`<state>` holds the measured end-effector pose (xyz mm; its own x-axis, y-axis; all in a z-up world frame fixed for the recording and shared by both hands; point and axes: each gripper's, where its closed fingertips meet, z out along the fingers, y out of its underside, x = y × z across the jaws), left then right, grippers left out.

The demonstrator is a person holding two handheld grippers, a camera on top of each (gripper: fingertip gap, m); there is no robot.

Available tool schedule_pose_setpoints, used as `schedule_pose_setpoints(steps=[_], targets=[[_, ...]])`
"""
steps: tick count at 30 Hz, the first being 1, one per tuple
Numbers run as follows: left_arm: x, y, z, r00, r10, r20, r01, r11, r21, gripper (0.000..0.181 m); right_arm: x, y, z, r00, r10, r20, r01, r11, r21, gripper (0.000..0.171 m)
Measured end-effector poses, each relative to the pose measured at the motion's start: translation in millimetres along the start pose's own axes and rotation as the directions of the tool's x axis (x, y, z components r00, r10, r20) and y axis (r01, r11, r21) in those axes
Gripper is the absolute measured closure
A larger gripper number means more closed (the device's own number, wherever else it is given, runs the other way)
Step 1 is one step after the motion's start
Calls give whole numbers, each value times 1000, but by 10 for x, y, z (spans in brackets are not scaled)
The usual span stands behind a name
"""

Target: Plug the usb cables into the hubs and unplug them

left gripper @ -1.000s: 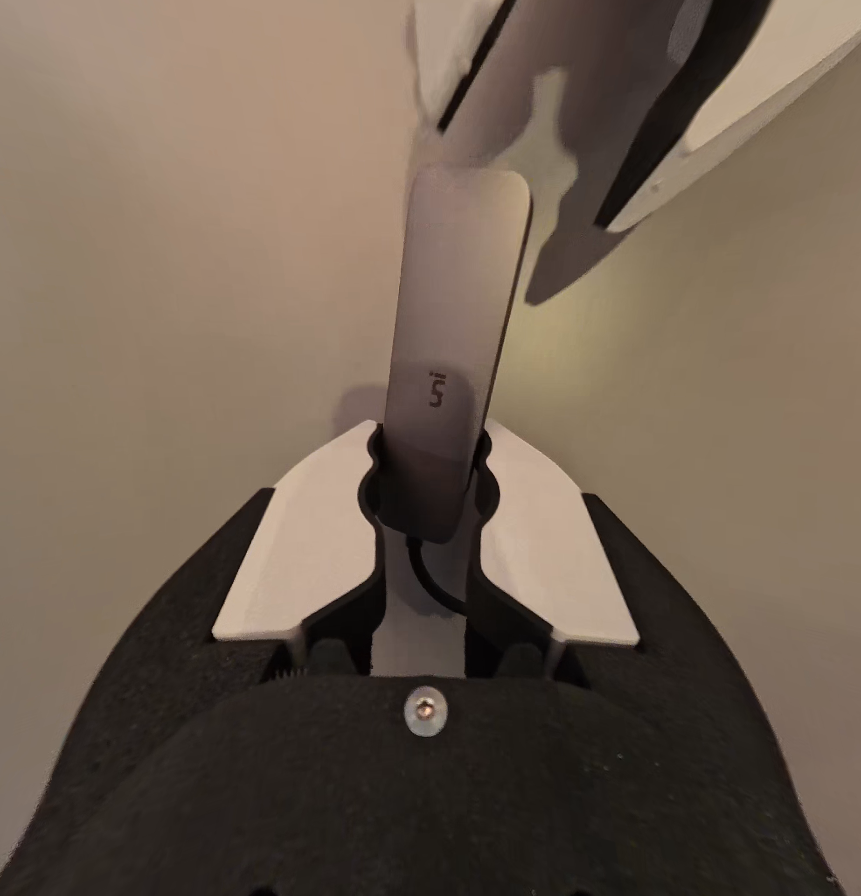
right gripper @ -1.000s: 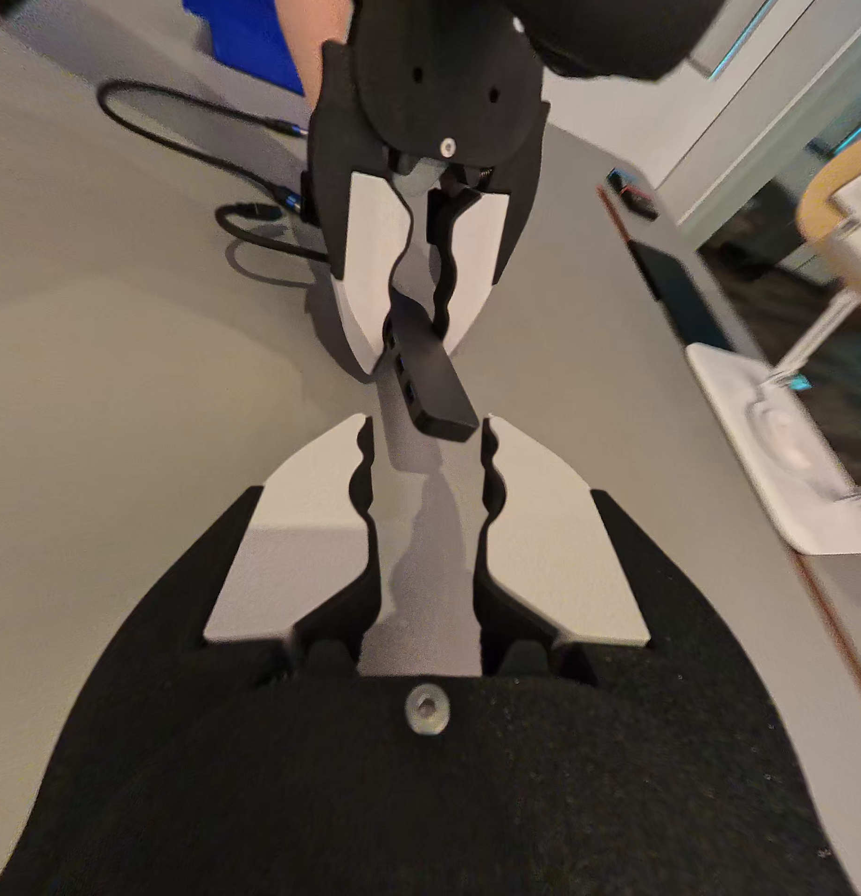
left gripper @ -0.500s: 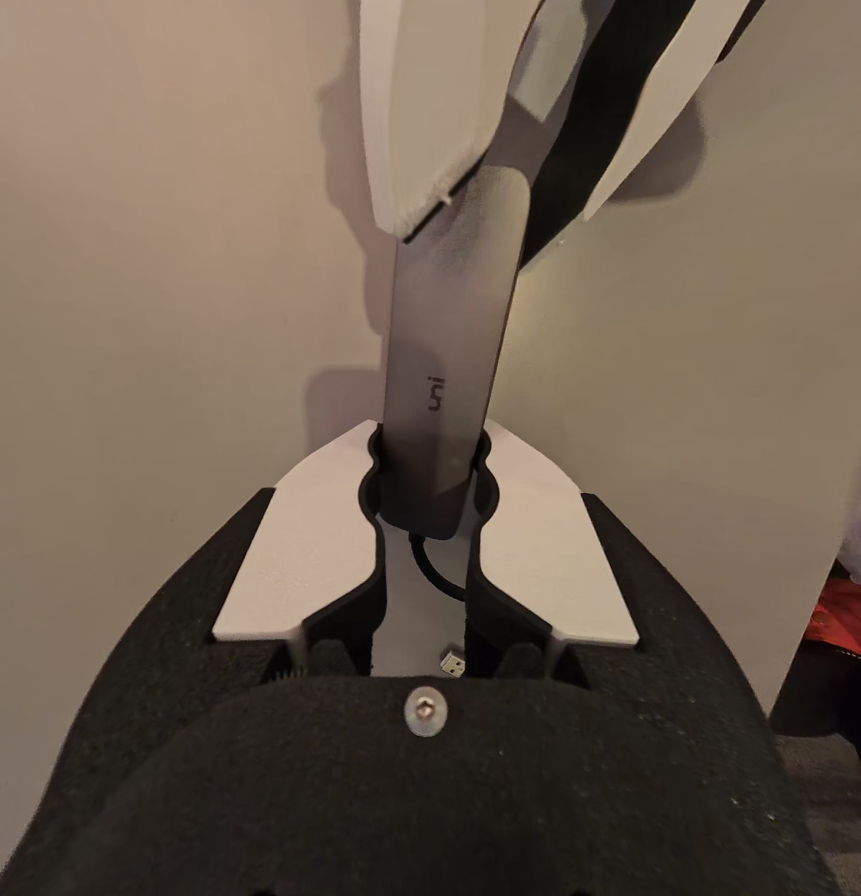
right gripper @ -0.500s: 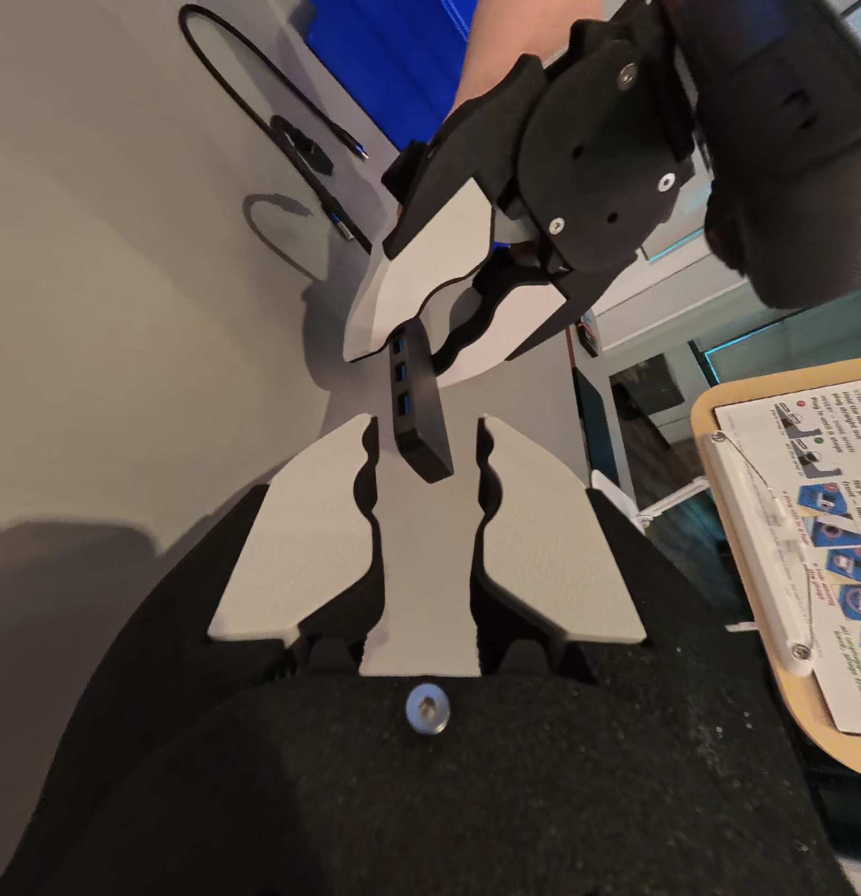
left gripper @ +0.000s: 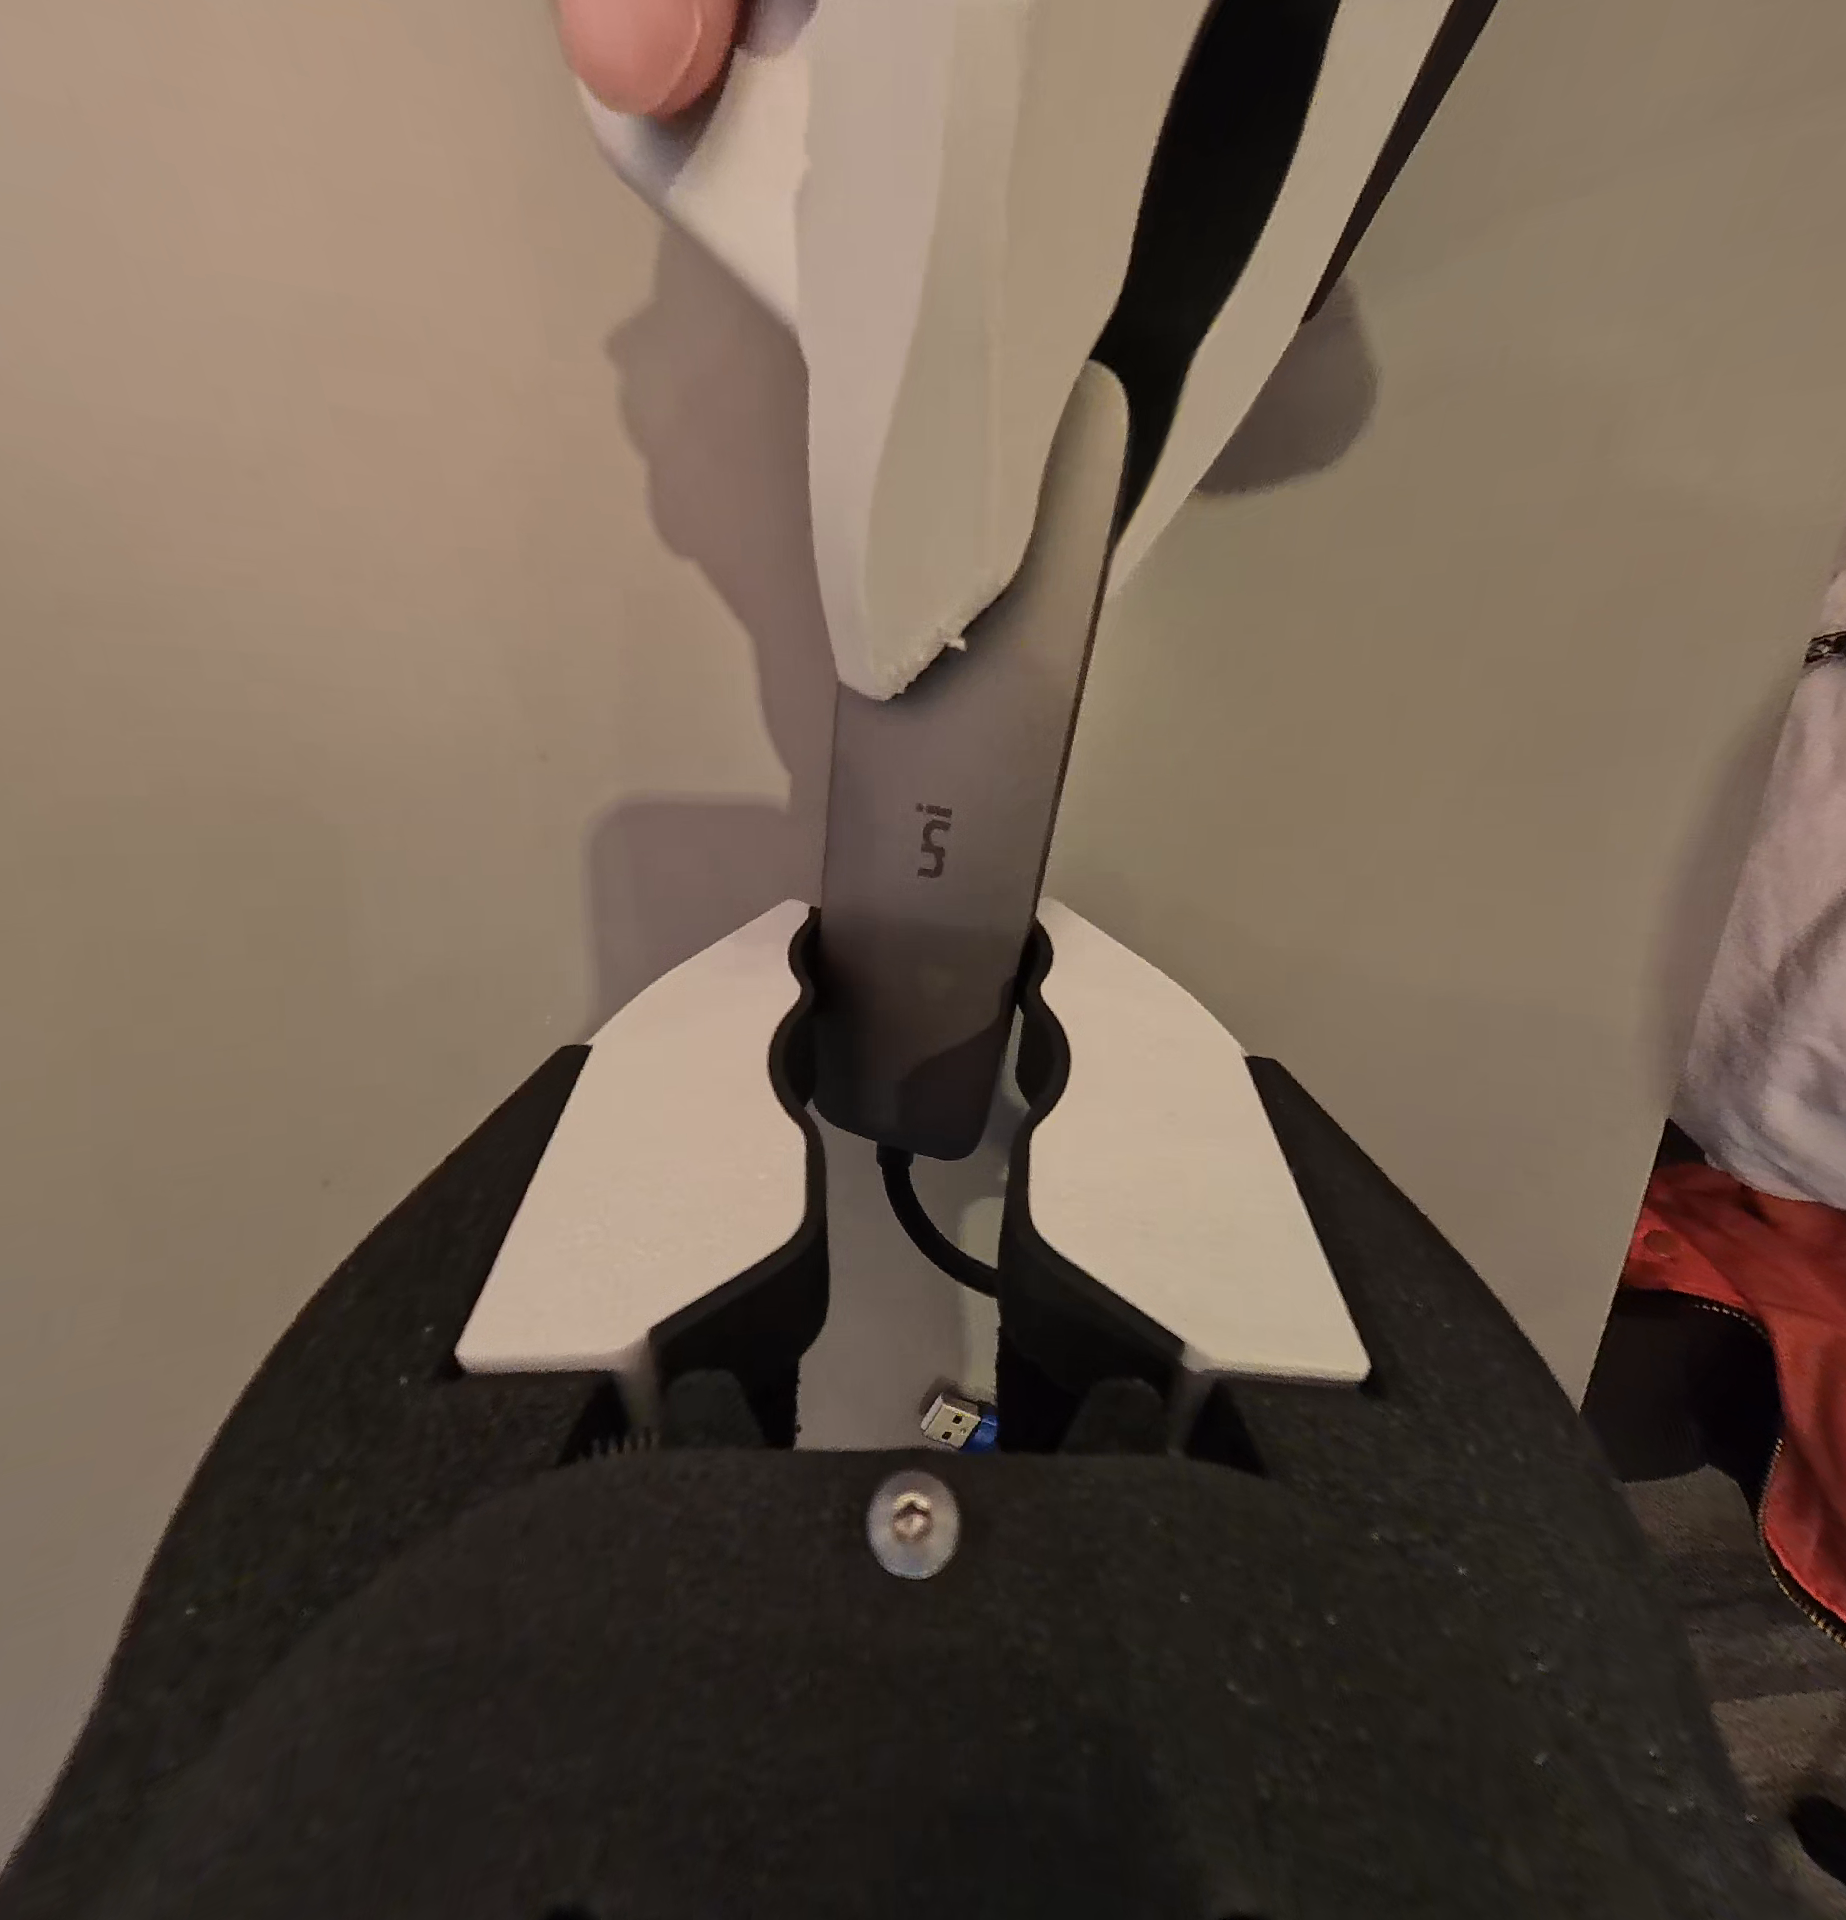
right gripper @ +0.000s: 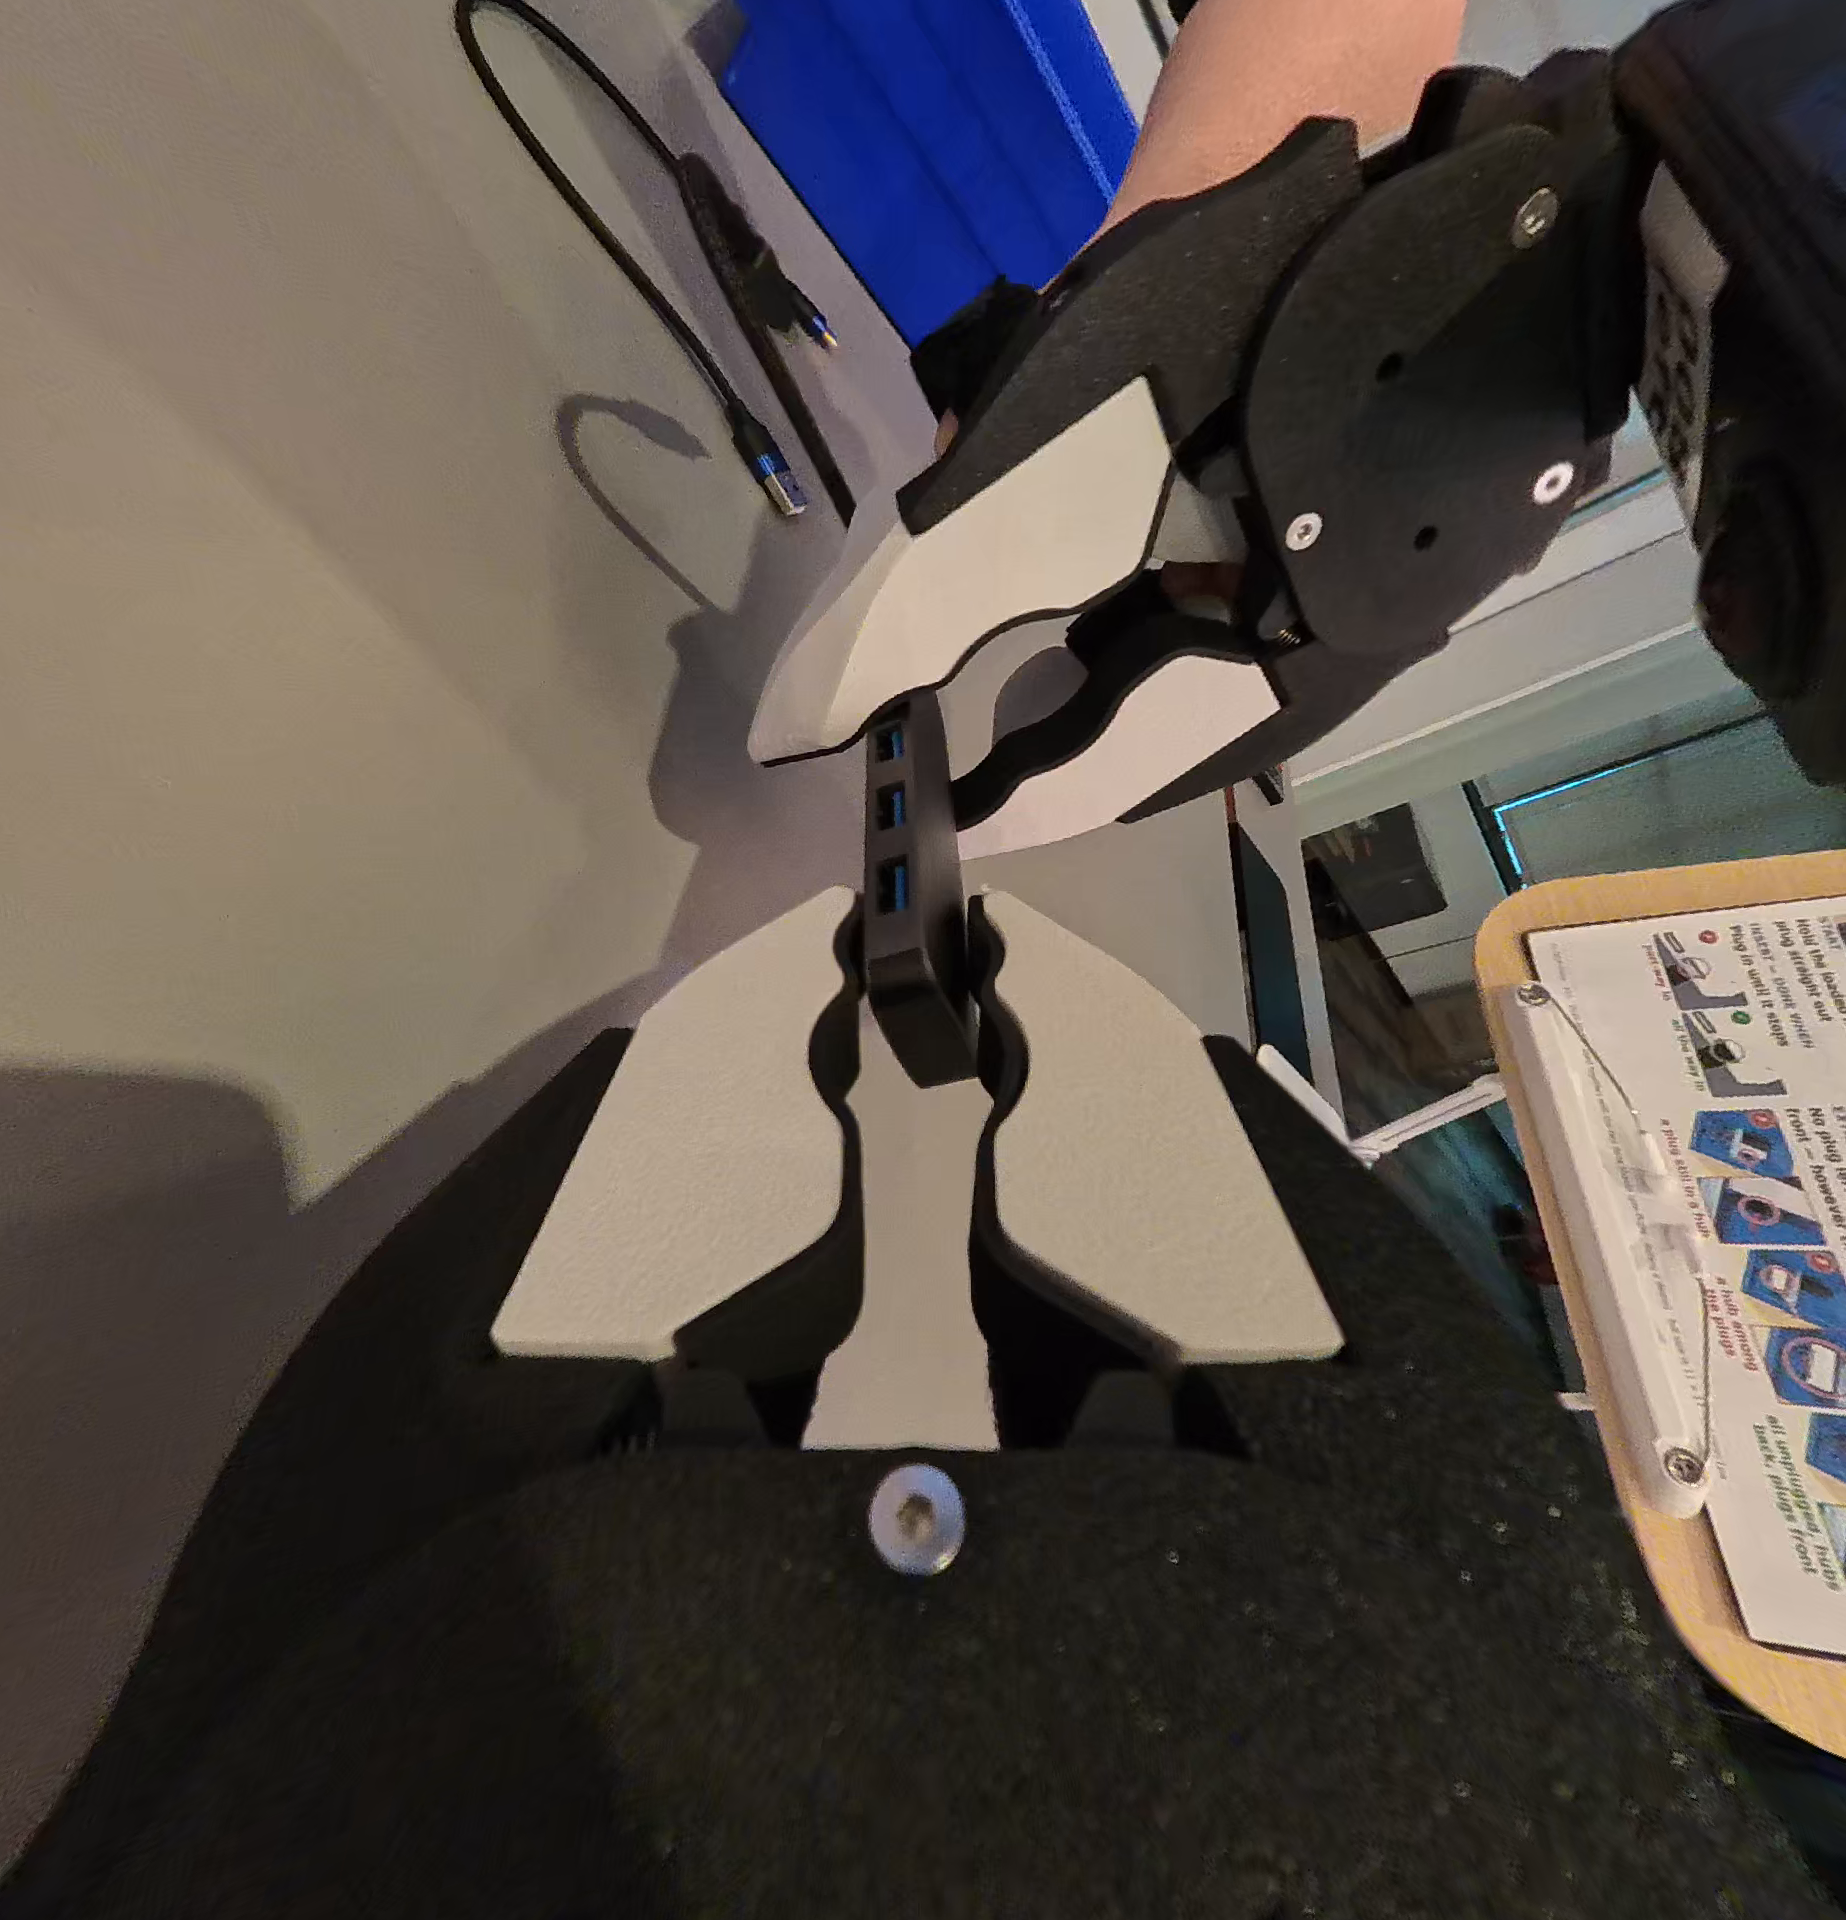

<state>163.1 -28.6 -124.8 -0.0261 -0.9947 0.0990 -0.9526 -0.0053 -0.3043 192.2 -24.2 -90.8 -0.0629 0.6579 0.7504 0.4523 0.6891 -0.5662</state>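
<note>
A slim grey USB hub (left gripper: 950, 748) with blue ports (right gripper: 891, 810) is held in the air between both grippers. My left gripper (left gripper: 924, 935) is shut on the hub across its width, at the end where its black cable (left gripper: 929, 1226) leaves. My right gripper (right gripper: 914, 914) is shut on the hub's thin sides at the free end. The right gripper shows at the top of the left wrist view (left gripper: 1018, 592). The left gripper shows beyond the hub in the right wrist view (right gripper: 898, 748). A silver and blue USB plug (left gripper: 955, 1418) lies below the left fingers.
The grey table (right gripper: 223, 520) carries a black cable (right gripper: 607, 208) ending in a blue USB plug (right gripper: 784, 488), with another plug (right gripper: 820, 332) behind. A wooden clipboard with an instruction sheet (right gripper: 1677, 1247) sits at the right. A blue object (right gripper: 929, 135) and a person's arm (right gripper: 1262, 104) are behind. The gap from one gripper's tips to the other's is roughly 5 centimetres.
My right gripper moved onto the hub's free end and its fingers closed on it. The left gripper kept its hold and turned with the hub.
</note>
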Motion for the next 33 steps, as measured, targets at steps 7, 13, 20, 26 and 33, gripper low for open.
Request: schedule_pose_setpoints(steps=[7, 13, 20, 26, 33], targets=[[30, 18, 22, 1000, 5, -21, -5, 1000, 1, 146, -22, -32, 8, 999, -45, -20, 45, 999, -7, 155], [77, 19, 38, 999, 25, -41, -25, 1000, -8, 146, -17, -100, -5, 998, -58, -32, 58, 998, 12, 154], [73, 6, 10, 998, 36, -43, -37, 999, -18, 147, -43, -148, -17, 996, -83, -21, 84, 996, 20, 158], [114, -5, 6, 997, 29, -75, -29, 1000, -4, 147, -62, -153, -30, 994, -109, -19, 109, 994, 6, 159], [202, 43, 1, 991, 51, -124, -57, 998, -39, 147, -93, -212, -12, 980, -194, -41, 194, 981, -3, 159]])
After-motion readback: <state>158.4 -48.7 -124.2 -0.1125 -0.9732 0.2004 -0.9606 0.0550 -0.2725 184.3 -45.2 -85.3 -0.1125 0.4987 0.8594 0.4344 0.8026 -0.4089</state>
